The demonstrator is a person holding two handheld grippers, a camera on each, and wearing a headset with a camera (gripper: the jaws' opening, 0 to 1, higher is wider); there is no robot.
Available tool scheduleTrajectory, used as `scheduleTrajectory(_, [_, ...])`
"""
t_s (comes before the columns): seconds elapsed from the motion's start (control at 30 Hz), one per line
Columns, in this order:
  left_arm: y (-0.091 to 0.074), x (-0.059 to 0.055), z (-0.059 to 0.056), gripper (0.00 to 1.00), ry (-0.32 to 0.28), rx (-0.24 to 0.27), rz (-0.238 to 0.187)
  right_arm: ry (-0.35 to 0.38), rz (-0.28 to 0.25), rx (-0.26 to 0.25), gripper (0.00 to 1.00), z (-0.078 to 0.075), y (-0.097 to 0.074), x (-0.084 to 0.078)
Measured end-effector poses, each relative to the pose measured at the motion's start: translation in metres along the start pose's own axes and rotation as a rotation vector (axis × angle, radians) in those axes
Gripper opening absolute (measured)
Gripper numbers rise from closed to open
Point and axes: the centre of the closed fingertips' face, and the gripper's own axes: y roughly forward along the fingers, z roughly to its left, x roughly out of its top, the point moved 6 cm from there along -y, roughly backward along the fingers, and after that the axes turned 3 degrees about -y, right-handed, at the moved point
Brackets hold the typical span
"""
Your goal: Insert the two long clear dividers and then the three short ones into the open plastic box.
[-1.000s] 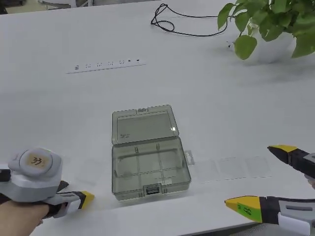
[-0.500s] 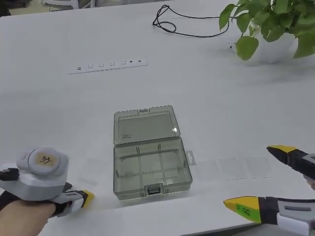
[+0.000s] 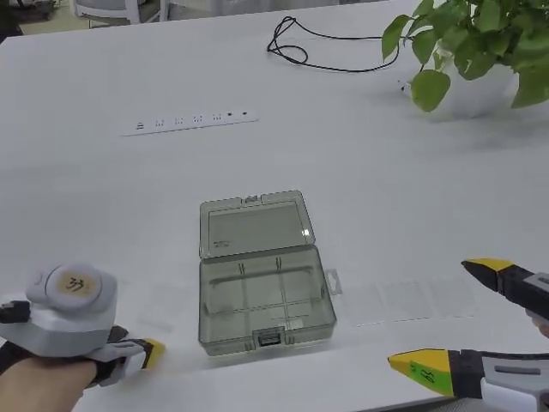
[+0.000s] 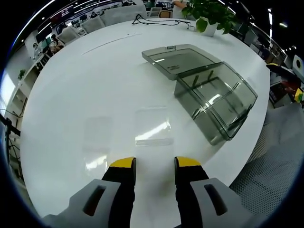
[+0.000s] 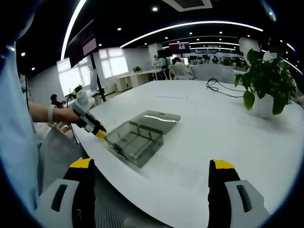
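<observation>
The left gripper (image 4: 152, 164) — jaws narrow, empty — should pinch the clear divider (image 4: 152, 126) just ahead at its near edge; the right gripper (image 5: 152, 176) is wide.

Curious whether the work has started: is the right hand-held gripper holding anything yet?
No: the right hand-held gripper is wide open with nothing between its jaws, short of the box.

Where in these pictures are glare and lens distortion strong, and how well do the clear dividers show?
Head view: soft even light, faint shadows; the clear dividers nearly vanish against the white table. Left gripper view: fisheye bends the table edge, and glare streaks one divider and the plastic box. Right gripper view: fisheye curving of ceiling light strips; dim room, bright table.
</observation>
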Motion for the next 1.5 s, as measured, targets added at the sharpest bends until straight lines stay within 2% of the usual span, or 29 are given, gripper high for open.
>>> scheduleTrajectory(0.47, [-0.003, 0.005, 0.001, 0.30, -0.054, -0.021, -0.039, 0.009, -0.022, -0.006, 1.00, -0.001, 0.002, 0.003])
scheduleTrajectory(0.67, [-0.009, 0.008, 0.004, 0.30, -0.079, -0.026, -0.076, 0.013, -0.042, -0.009, 1.00, 0.000, 0.004, 0.007])
scheduleTrajectory(0.73, [-0.011, 0.009, 0.005, 0.30, -0.081, -0.025, -0.086, 0.016, -0.056, -0.004, 1.00, 0.001, 0.005, 0.009])
scheduleTrajectory(0.8, [-0.014, 0.012, 0.007, 0.30, -0.079, -0.025, -0.102, 0.036, -0.097, 0.003, 1.00, 0.002, 0.007, 0.015])
scheduleTrajectory(1.0, [-0.025, 0.023, 0.011, 0.30, -0.078, -0.021, -0.151, 0.059, -0.147, 0.008, 1.00, 0.004, 0.011, 0.029])
scheduleTrajectory(1.1, [-0.031, 0.031, 0.008, 0.30, -0.083, -0.034, -0.190, 0.072, -0.216, 0.036, 0.95, 0.008, 0.014, 0.043])
scheduleTrajectory(1.33, [-0.039, 0.047, -0.004, 0.30, -0.083, -0.067, -0.245, 0.093, -0.269, 0.072, 0.90, 0.016, 0.028, 0.063])
scheduleTrajectory(1.5, [-0.047, 0.061, -0.015, 0.30, -0.072, -0.089, -0.295, 0.178, -0.296, 0.122, 0.81, 0.024, 0.036, 0.074])
